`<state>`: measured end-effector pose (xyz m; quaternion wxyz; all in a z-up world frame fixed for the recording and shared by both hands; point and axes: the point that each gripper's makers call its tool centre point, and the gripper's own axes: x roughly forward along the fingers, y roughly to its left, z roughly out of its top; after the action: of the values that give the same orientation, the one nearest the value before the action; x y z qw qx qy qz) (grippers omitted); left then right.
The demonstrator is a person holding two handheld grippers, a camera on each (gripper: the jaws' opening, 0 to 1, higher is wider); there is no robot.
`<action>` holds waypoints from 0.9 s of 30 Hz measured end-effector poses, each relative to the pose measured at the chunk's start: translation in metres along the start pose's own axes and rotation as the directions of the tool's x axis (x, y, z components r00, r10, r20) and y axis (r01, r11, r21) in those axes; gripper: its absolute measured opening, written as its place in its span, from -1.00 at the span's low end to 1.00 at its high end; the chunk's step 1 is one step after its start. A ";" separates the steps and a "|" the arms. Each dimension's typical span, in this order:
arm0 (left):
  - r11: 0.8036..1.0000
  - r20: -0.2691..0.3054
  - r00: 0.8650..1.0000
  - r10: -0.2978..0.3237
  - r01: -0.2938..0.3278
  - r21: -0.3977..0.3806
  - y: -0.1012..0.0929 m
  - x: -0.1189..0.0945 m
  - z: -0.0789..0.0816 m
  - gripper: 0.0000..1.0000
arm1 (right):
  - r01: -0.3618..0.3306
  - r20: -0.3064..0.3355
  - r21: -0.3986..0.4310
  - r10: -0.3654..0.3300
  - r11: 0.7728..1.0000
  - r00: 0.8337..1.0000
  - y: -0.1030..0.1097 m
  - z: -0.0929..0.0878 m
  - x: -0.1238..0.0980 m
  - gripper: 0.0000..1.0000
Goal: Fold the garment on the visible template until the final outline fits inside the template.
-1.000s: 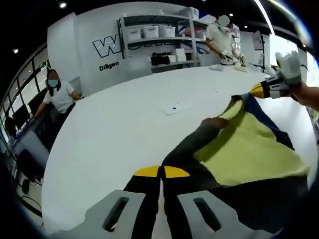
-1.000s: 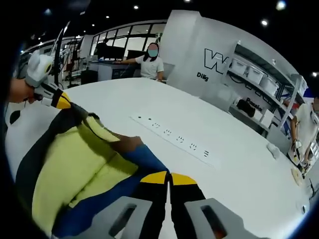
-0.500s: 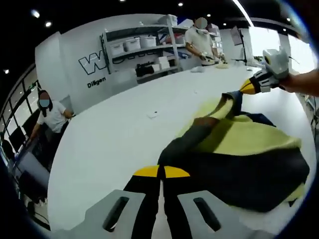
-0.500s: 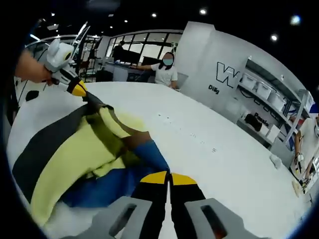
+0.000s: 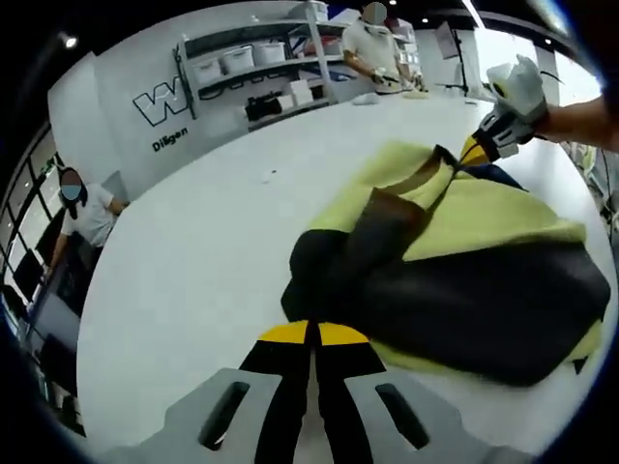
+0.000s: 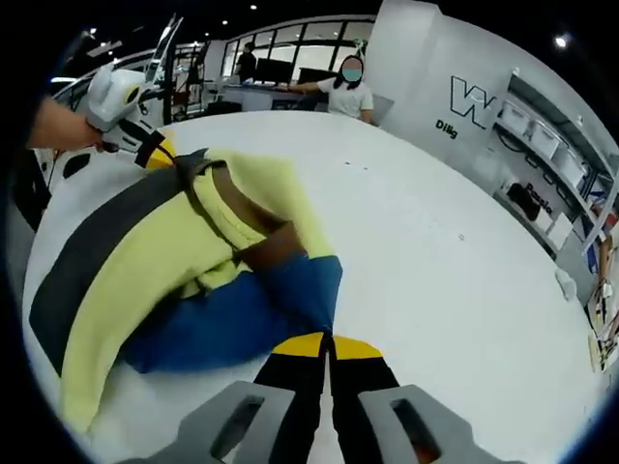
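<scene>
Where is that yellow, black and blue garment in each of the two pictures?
Left gripper view: the garment spreads across the centre and right, just beyond the left gripper.
Right gripper view: the garment lies left of centre, its blue part reaching the right gripper.
Shared landmark: the white wall with the large "W" logo.

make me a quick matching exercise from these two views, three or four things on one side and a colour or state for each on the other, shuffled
Things:
1. garment
2. table
3. left gripper
4. shelves

Colour or state:
A. plain white top, with the cloth lying on it
B. by the wall, holding storage boxes
C. yellow with black and blue parts, bunched in a heap
D. jaws shut on a dark edge of the cloth

Pairs: 1-C, 2-A, 3-D, 4-B
</scene>
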<state>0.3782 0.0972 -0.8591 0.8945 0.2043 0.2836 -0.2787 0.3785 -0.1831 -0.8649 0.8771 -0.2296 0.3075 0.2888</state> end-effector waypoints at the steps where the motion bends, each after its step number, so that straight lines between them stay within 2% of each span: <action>1: 1.000 0.002 1.000 -0.002 0.002 -0.004 0.000 0.000 0.000 -1.00 | 0.000 0.004 -0.001 0.000 1.000 1.000 0.001 0.001 -0.001 -1.00; 5: 1.000 0.020 1.000 0.006 -0.006 -0.006 0.000 -0.004 0.002 -1.00 | 0.004 0.017 0.001 -0.004 1.000 1.000 0.000 0.003 -0.007 -1.00; 10: 1.000 0.061 0.998 0.011 -0.010 -0.004 0.002 -0.016 0.012 -0.82 | 0.028 0.069 0.013 -0.029 1.000 0.997 -0.005 0.015 -0.022 -0.91; 15: 1.000 0.161 0.987 -0.013 0.010 0.020 -0.004 -0.028 0.041 -0.78 | 0.045 0.136 0.000 -0.045 0.999 0.990 -0.004 0.033 -0.035 -0.88; 18: 0.999 0.168 0.985 -0.040 0.035 0.033 -0.008 -0.020 0.051 -0.78 | 0.030 0.163 -0.025 -0.025 0.999 0.986 0.002 0.045 -0.037 -0.85; 22: 0.997 0.151 0.986 -0.071 0.065 0.043 -0.014 -0.006 0.056 -0.77 | -0.007 0.166 -0.086 0.021 0.996 0.986 0.009 0.058 -0.026 -0.79; 27: 0.992 0.100 0.988 -0.121 0.116 0.056 -0.021 0.008 0.052 -0.73 | -0.058 0.106 -0.119 0.071 0.991 0.992 0.010 0.052 -0.008 -0.76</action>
<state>0.3912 0.0507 -0.8289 0.8844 0.1948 0.2417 -0.3486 0.3881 -0.1483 -0.8247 0.8682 -0.2535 0.2487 0.3466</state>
